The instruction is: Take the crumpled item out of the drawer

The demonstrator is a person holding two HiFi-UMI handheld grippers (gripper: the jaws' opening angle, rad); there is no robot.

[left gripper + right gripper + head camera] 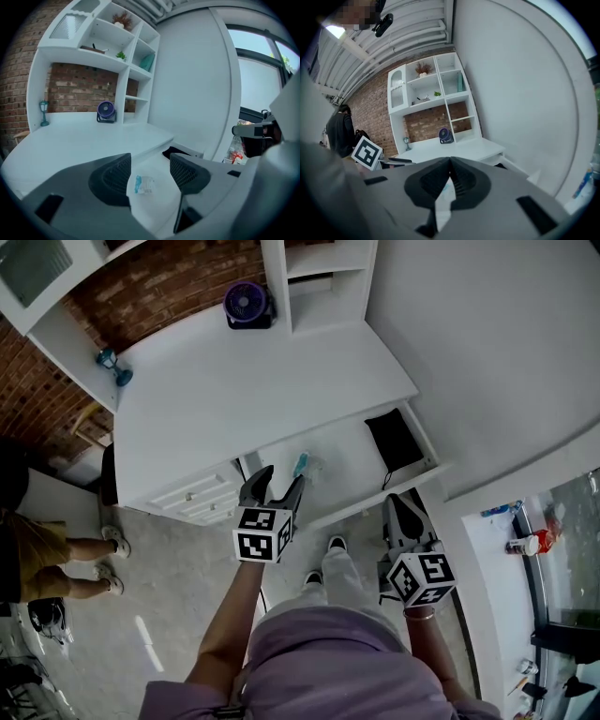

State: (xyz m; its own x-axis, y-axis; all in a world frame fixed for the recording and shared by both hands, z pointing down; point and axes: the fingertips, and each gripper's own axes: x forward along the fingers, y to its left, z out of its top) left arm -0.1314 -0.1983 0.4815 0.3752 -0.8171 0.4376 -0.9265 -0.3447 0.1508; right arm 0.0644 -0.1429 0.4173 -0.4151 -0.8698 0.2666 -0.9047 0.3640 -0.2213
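Left tool [281, 476] hangs above the open drawer [349, 457], jaws spread and empty. The crumpled item [305, 465] lies untouched on the drawer floor just beyond them. Right tool [401, 507] is closed on nothing.

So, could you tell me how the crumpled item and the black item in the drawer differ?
The crumpled blue-and-white item is pale and small; the flat black item is dark and larger. The crumpled one lies toward the left, the black one at the right end. Both rest in the open white drawer.
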